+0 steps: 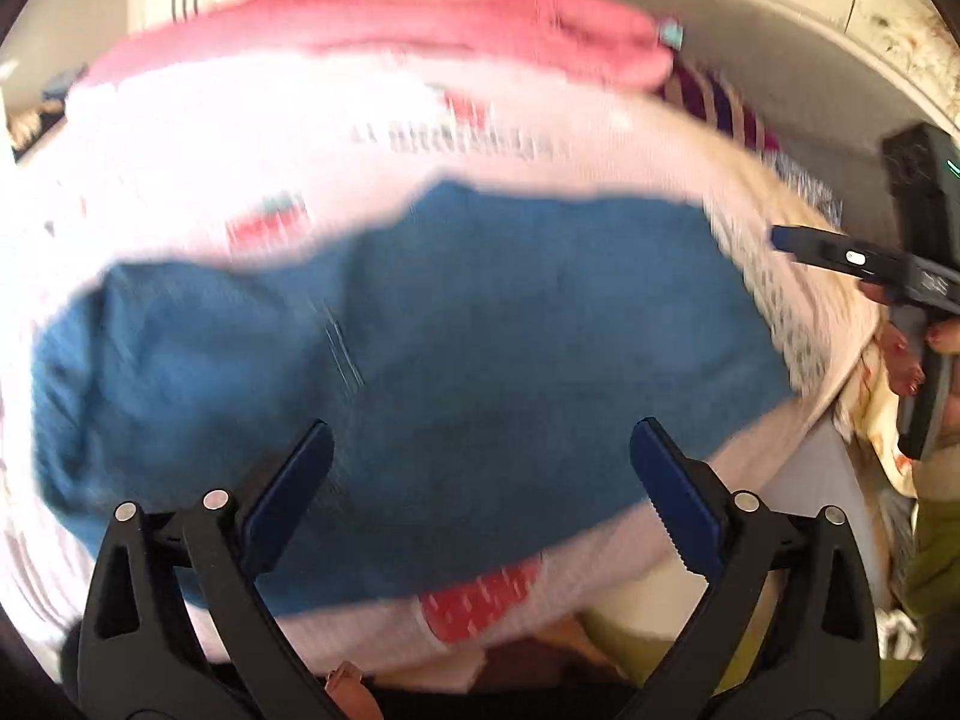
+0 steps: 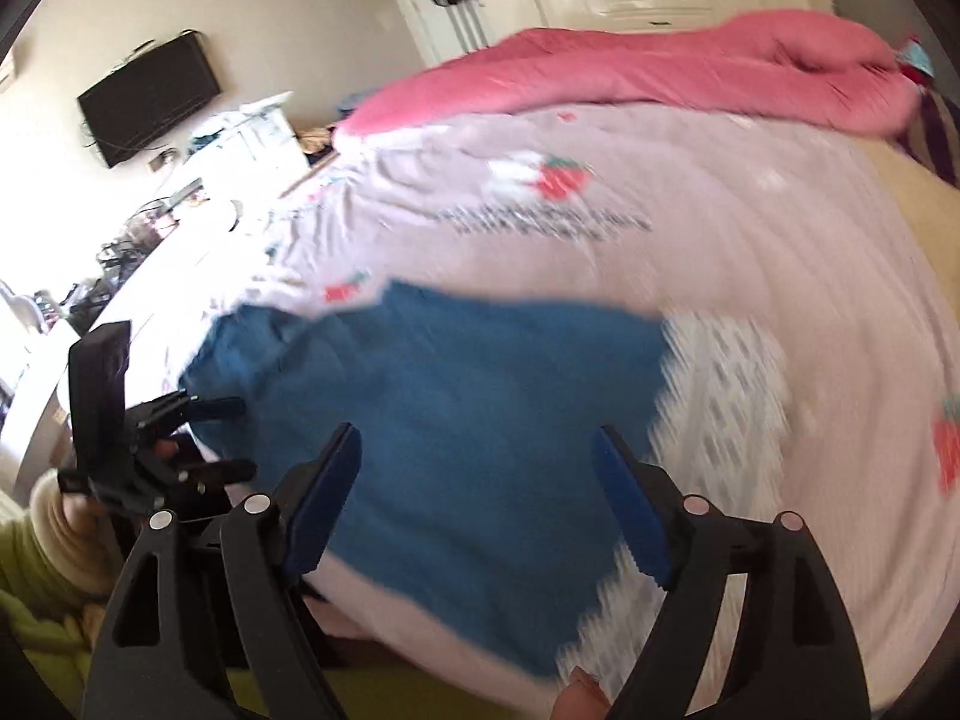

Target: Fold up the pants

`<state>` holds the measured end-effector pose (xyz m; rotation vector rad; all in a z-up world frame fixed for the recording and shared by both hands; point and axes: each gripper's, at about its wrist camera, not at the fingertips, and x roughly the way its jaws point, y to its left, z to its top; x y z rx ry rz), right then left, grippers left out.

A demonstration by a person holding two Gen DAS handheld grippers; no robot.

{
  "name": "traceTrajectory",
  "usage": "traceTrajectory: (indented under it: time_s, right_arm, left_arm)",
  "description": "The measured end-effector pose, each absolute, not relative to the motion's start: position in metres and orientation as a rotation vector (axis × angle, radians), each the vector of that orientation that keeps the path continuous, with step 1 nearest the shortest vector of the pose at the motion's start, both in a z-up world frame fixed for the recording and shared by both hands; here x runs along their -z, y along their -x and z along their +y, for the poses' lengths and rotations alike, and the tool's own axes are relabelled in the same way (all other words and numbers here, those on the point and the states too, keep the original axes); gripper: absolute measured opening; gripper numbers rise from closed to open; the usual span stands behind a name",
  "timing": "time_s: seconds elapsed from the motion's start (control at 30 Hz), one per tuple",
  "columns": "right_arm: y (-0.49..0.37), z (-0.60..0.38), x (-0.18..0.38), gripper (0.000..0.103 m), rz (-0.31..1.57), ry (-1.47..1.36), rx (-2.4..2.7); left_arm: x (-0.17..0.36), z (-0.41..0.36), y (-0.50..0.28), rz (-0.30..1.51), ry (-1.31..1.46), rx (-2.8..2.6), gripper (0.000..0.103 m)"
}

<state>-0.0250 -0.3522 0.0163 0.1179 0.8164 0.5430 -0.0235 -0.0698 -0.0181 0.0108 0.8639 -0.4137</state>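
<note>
The blue pants (image 2: 444,450) lie on the bed (image 2: 750,252), on its pale strawberry-print cover near the front edge, gathered into one broad, roughly rectangular slab and not spread out leg by leg. That suggests at least one fold is already made, though blur hides the layers and seams, so how many I cannot tell. The left claw (image 1: 480,480) hangs above the near part of the cloth with its jaws wide apart and nothing between them. The right claw (image 2: 477,489) is likewise spread and empty, over the pants toward the right end of the slab. With both claws free, the likely remainder is another fold to halve the slab, or smoothing it. A pink quilt (image 2: 660,72) is bunched along the bed's far edge.
</note>
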Motion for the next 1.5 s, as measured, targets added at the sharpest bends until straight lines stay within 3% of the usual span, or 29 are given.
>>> traceTrajectory:
  time_s: [0.37, 0.47, 0.57, 0.6, 0.63, 1.0, 1.17, 1.23, 1.33, 1.5]
  right_arm:
    - [-0.099, -0.23, -0.008, 0.078, 0.984, -0.004, -0.683]
    - [-0.123, -0.21, 0.003, 0.074, 1.056, 0.011, -0.692]
    - [-0.135, -0.191, 0.02, 0.051, 1.154, 0.034, -0.718]
    - [-0.137, -0.186, 0.025, 0.022, 1.18, 0.053, -0.722]
    - [-0.138, -0.183, 0.03, 0.006, 1.194, 0.072, -0.709]
    - [-0.151, -0.189, 0.041, 0.006, 1.087, 0.05, -0.634]
    - [-0.126, -0.249, -0.009, 0.027, 0.925, -0.117, -0.637]
    - [-0.108, -0.282, -0.026, 0.041, 0.88, -0.145, -0.606]
    - [-0.078, -0.332, -0.038, 0.043, 0.838, -0.19, -0.541]
    - [-0.027, -0.402, -0.032, 0.06, 0.797, -0.174, -0.321]
  left_arm:
    - [0.053, -0.077, 0.022, 0.912, -0.069, 0.396, 0.093]
    - [0.053, -0.071, 0.021, 0.914, -0.026, 0.414, 0.093]
    - [0.054, -0.07, 0.022, 0.916, -0.021, 0.417, 0.093]
    - [0.055, -0.071, 0.021, 0.916, -0.026, 0.416, 0.093]
    - [0.055, -0.071, 0.022, 0.917, -0.031, 0.414, 0.093]
    - [0.057, -0.072, 0.022, 0.925, -0.03, 0.413, 0.093]
    - [0.057, -0.074, 0.024, 0.924, -0.035, 0.41, 0.093]
    - [0.056, -0.073, 0.024, 0.919, -0.028, 0.412, 0.093]
    - [0.05, -0.068, 0.026, 0.892, -0.001, 0.437, 0.093]
    - [0.033, -0.069, 0.028, 0.855, 0.007, 0.467, 0.093]
